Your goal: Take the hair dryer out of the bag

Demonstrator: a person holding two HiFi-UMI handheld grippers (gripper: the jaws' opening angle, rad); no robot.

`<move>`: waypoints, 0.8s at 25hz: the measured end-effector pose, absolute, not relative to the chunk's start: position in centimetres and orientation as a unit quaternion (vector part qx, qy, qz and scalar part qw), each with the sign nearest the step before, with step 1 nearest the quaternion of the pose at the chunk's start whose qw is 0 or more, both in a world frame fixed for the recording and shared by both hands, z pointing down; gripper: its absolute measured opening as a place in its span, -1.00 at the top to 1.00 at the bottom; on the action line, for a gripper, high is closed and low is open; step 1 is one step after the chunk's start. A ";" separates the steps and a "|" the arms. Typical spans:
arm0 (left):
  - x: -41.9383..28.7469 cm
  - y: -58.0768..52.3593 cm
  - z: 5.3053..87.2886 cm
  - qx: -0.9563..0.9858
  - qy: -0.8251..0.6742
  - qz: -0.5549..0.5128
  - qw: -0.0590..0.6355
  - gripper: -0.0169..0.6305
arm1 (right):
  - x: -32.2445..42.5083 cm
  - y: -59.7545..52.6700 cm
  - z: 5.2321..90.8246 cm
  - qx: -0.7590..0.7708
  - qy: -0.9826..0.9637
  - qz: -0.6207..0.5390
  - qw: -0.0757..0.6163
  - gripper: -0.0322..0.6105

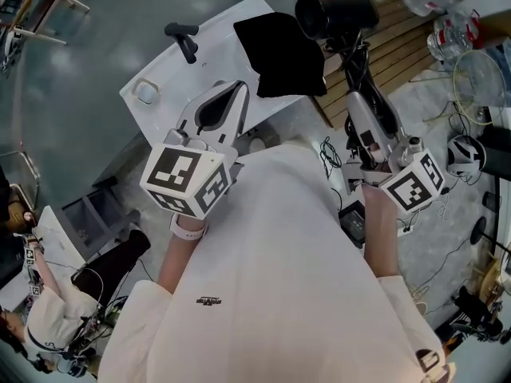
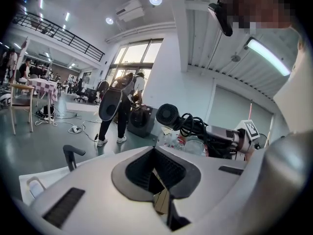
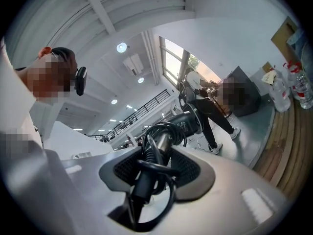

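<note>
**A:** What is the largest thing in front of you?

**B:** One white table (image 1: 164,82), upper middle of the head view. One black bag (image 1: 279,54) lies on its right end. Neither gripper view shows that bag.

**A:** Where is the hair dryer?

**B:** There is one hair dryer (image 1: 335,13), and it is out of the bag. It sits at the top of the head view, just right of the bag's upper right corner. Its barrel lies roughly left to right across the frame, with the round end toward the bag. The handle runs down the frame into my right gripper (image 1: 359,94).

**A:** What do the gripper views add?

**B:** My right gripper view shows the pads clamped on the handle, with one black cord (image 3: 163,131) looped around it. My left gripper view catches the dryer right of centre, its grilled round end facing that camera.

**A:** And your other one?

**B:** My left gripper (image 1: 237,90) is lower left of the bag. Its jaws are pressed together with nothing in them. That makes two grippers, and only one is carrying anything.
</note>
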State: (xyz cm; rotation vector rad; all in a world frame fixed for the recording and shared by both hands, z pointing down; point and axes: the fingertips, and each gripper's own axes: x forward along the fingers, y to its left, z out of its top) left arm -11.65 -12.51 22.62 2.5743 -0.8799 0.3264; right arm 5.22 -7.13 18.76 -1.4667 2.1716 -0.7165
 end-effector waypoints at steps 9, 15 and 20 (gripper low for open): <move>-11.0 -11.8 24.5 0.920 -0.296 0.138 0.216 0.92 | 5.6 -6.4 19.5 -0.536 0.778 -0.259 0.202 0.28; -9.7 -9.6 23.7 0.925 -0.288 0.139 0.208 0.92 | 6.5 -3.8 18.9 -0.544 0.776 -0.248 0.200 0.28; -9.0 -8.9 23.8 0.927 -0.280 0.140 0.208 0.92 | 6.5 -3.0 18.8 -0.543 0.779 -0.244 0.197 0.28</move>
